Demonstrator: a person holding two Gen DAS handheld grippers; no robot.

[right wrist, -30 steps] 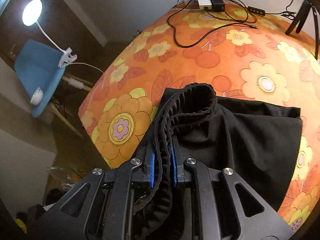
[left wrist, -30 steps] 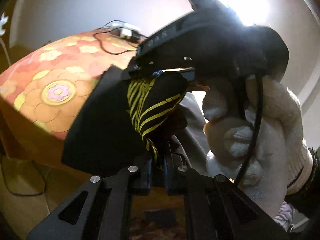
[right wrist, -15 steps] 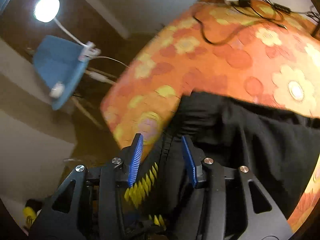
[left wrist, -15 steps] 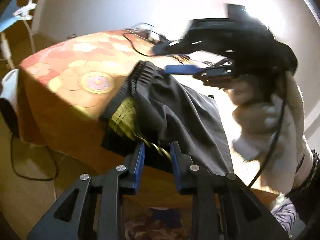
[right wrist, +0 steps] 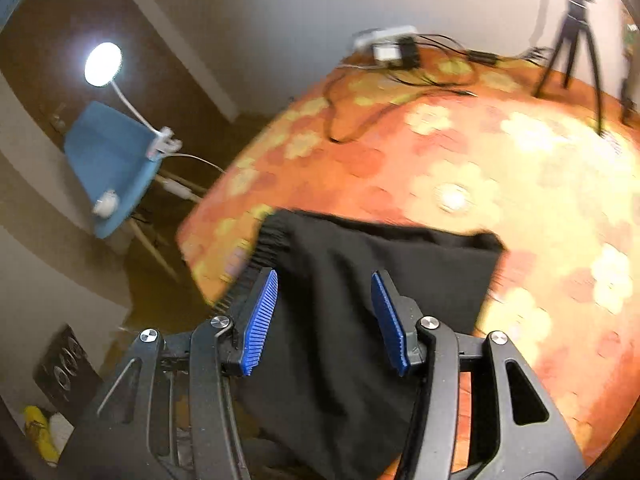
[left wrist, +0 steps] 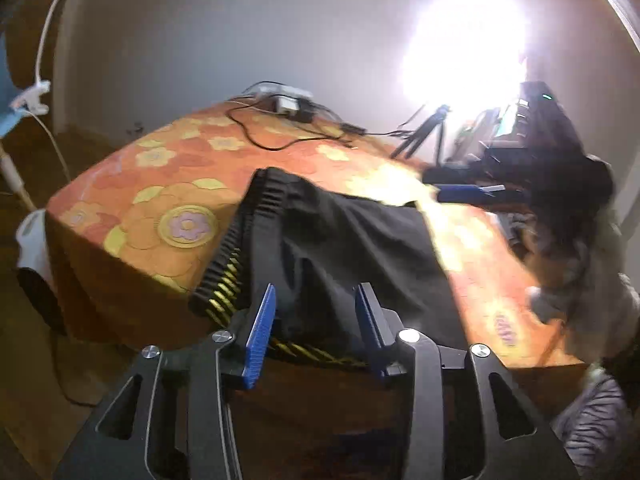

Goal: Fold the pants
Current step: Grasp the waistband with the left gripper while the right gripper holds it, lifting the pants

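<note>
The black pants (left wrist: 352, 248) lie on the floral tabletop (left wrist: 168, 184), ahead of both grippers; left fingers (left wrist: 260, 328) and right fingers (right wrist: 262, 316) have just spread apart, gripping nothing

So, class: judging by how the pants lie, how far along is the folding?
Done: the black pants lie doubled on the floral table. In hand: nothing; the left gripper and right gripper have just been opening, pads clear. Left: the near end overhangs the edge.
</note>
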